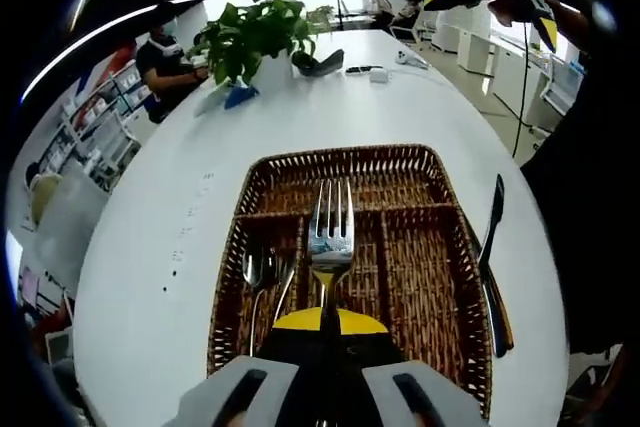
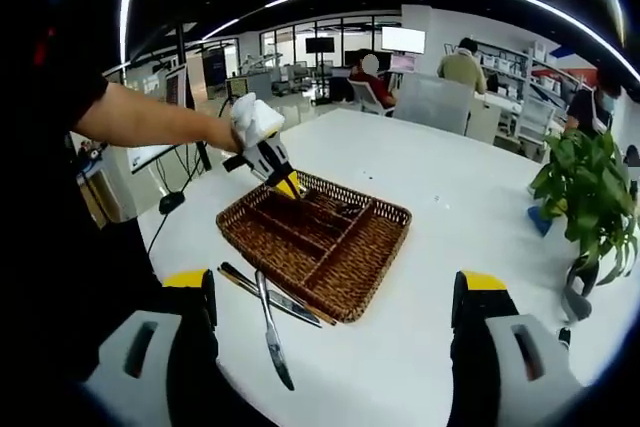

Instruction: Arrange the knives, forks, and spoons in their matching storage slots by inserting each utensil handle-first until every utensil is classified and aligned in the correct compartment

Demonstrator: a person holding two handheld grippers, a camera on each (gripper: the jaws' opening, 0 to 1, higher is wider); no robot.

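A long white surface (image 2: 440, 197) stands in an open office, with a potted plant (image 1: 250, 37) toward its far end. A brown wicker tray (image 2: 345, 277) with compartments sits near the surface's near edge; spoons (image 1: 258, 272) lie in one slot, and two knives (image 2: 270, 312) lie on the surface just beside the tray. The left gripper (image 1: 330, 322) is clenched on a silver fork (image 1: 331, 222), tines forward, over the tray's middle slot. The right gripper (image 2: 335, 292) is spread wide, holding nothing.

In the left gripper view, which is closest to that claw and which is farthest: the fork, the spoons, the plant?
1. Fork: gripped in the left claw, over the basket's middle slot.
2. Spoons: just left of it, lying in the left slot.
3. Plant: far up the table, beyond the basket.
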